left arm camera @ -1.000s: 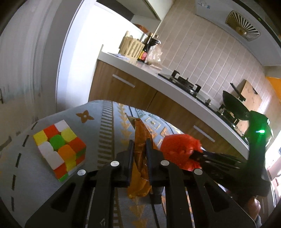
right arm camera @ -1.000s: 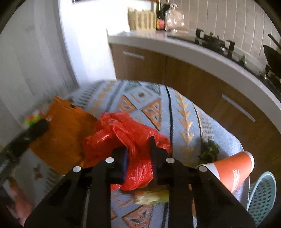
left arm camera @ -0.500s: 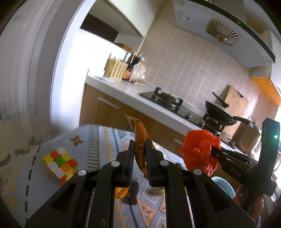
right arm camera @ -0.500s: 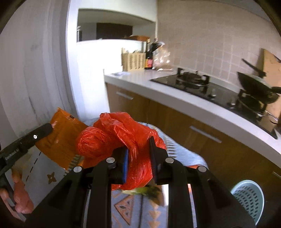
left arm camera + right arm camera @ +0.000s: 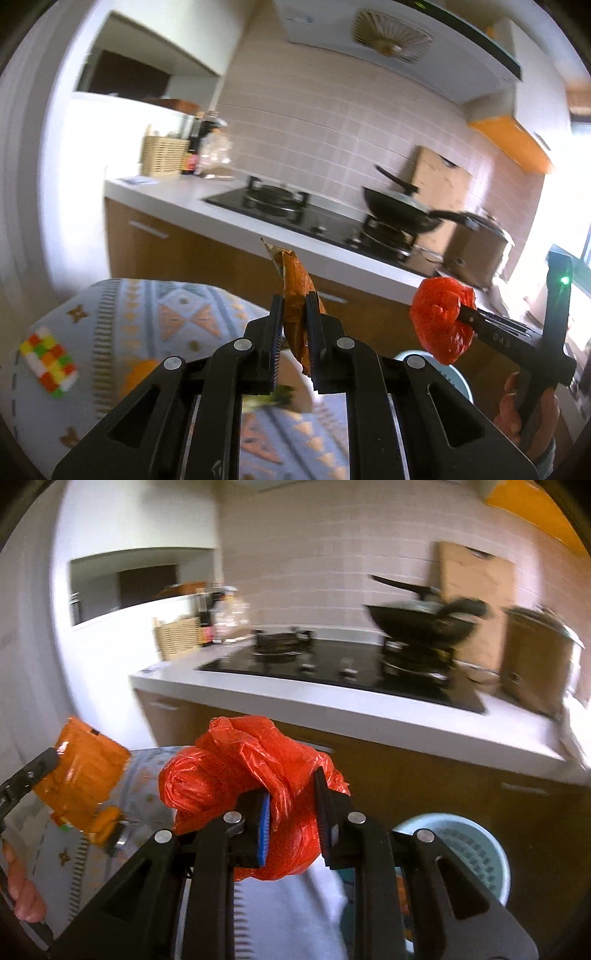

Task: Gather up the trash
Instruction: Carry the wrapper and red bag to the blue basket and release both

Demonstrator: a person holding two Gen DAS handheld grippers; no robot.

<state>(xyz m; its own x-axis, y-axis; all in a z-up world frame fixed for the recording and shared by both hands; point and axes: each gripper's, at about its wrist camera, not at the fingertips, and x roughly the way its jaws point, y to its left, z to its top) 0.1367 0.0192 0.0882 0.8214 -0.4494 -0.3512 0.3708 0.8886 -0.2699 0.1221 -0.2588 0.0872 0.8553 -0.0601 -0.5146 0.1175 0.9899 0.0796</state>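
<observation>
My left gripper point(image 5: 294, 312) is shut on an orange snack wrapper point(image 5: 293, 286) and holds it in the air above the patterned table point(image 5: 177, 314). The wrapper also shows in the right wrist view point(image 5: 86, 771). My right gripper point(image 5: 291, 801) is shut on a crumpled red plastic bag point(image 5: 243, 771), also lifted; the bag shows at the right of the left wrist view point(image 5: 441, 319). A light blue bin point(image 5: 469, 845) stands on the floor below and to the right of the bag.
A colourful puzzle cube point(image 5: 48, 362) lies at the table's left. Green scraps point(image 5: 269, 397) lie under my left gripper. A kitchen counter point(image 5: 369, 709) with a hob, a black wok point(image 5: 421, 624) and a pot runs behind the table.
Both grippers have risen from the table with their trash and swung right, towards the counter. The blue bin has come into the right wrist view.
</observation>
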